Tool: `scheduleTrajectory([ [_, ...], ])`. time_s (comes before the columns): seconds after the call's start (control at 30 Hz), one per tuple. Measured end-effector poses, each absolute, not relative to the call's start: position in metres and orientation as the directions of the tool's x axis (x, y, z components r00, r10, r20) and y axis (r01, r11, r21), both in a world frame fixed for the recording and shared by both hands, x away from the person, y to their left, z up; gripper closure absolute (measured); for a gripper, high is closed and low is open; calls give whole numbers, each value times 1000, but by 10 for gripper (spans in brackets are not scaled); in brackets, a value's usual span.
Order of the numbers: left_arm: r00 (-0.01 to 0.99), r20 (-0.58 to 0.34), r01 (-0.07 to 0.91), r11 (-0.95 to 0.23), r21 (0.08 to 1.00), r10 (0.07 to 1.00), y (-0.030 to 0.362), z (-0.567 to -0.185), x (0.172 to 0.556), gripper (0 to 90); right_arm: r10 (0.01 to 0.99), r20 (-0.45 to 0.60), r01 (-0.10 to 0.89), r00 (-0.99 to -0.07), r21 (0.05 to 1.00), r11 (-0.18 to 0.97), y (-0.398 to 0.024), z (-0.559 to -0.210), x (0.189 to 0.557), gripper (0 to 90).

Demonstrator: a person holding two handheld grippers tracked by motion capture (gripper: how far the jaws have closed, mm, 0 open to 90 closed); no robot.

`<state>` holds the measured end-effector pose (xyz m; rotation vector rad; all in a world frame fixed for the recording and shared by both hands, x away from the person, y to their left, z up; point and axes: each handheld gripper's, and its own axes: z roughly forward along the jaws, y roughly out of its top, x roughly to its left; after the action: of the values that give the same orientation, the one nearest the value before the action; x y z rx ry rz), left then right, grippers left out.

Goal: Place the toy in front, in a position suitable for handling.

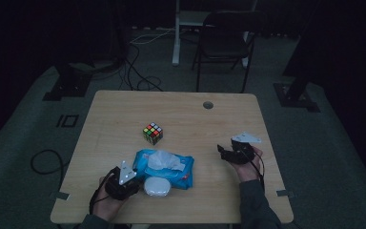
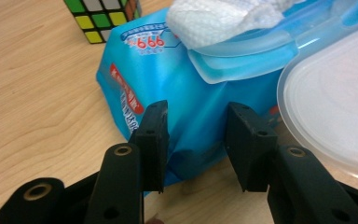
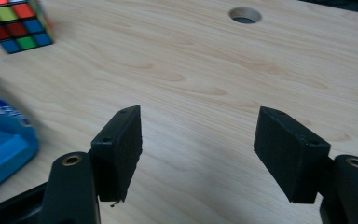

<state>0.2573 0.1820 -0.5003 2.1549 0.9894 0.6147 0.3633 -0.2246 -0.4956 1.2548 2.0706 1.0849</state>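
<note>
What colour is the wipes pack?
Bright blue wipes pack, clearest in the left gripper view.

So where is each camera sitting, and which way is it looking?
High view: above the person's side, looking forward and down on the table; forearms, both hands and both grippers show.
Left gripper view: on the left gripper, facing the blue wipes pack; its black fingers flank a corner.
Right gripper view: on the right gripper, facing bare tabletop.
All three share the puzzle cube.

Puzzle cube: mid-table, beyond the pack; Cable hole: table's far edge; Folding chair: on floor behind table
</note>
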Motion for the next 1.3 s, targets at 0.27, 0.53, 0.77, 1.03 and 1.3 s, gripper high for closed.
scheduleTrajectory([
  [0.27,557,134,492,-455,742,820,189,-498,276,660,846,-24,473,-533,821,321,-202,-494,352,316],
  [0.53,537,107,519,-428,740,837,199,-494,295,819,844,-21,472,-537,821,320,-202,-495,351,316],
  [0.77,532,129,513,-440,737,837,200,-494,299,870,846,-21,471,-533,823,317,-203,-495,351,317],
  [1.03,500,148,531,-437,726,853,208,-493,305,900,846,-22,473,-533,821,320,-203,-495,351,316],
  [1.3,461,161,549,-423,721,873,220,-492,317,900,849,-19,474,-528,823,314,-204,-495,352,317],
])
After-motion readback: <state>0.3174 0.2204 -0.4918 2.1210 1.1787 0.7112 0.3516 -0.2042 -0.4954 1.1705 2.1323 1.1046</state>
